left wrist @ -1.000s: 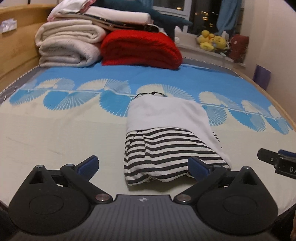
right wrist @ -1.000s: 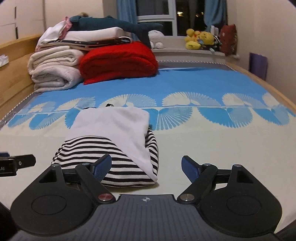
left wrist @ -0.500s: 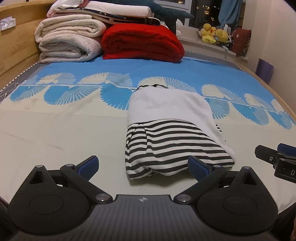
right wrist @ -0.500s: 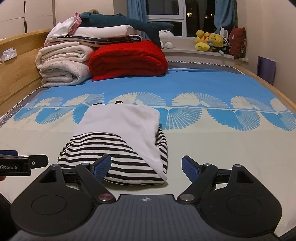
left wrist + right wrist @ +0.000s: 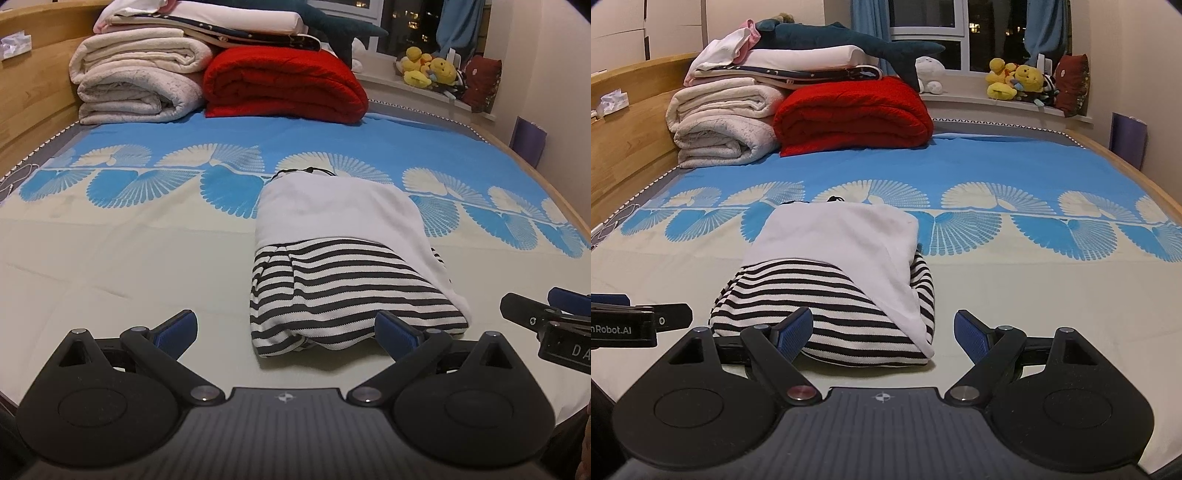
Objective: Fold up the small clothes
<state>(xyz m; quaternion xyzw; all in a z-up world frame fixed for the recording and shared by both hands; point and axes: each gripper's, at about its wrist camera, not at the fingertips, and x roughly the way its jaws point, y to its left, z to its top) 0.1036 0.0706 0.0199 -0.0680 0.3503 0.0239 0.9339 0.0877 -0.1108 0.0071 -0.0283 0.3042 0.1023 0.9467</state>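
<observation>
A small folded garment (image 5: pixel 343 258), white on top with a black-and-white striped part nearest me, lies on the bed; it also shows in the right wrist view (image 5: pixel 834 280). My left gripper (image 5: pixel 284 328) is open and empty, just in front of the striped end. My right gripper (image 5: pixel 882 330) is open and empty, its left finger in front of the garment's near edge. The right gripper's fingertips (image 5: pixel 532 317) show at the right edge of the left wrist view. The left gripper (image 5: pixel 646 321) shows at the left edge of the right wrist view.
The bed sheet (image 5: pixel 110 266) is cream near me and blue with fan patterns farther off. Folded white blankets (image 5: pixel 136 85) and a red blanket (image 5: pixel 284 88) are stacked at the far end. A wooden headboard (image 5: pixel 624 129) runs along the left. Plush toys (image 5: pixel 1015 81) sit on the windowsill.
Both grippers have drawn back and risen slightly from the garment, so it sits a little farther away in both views. The garment itself has not moved.
</observation>
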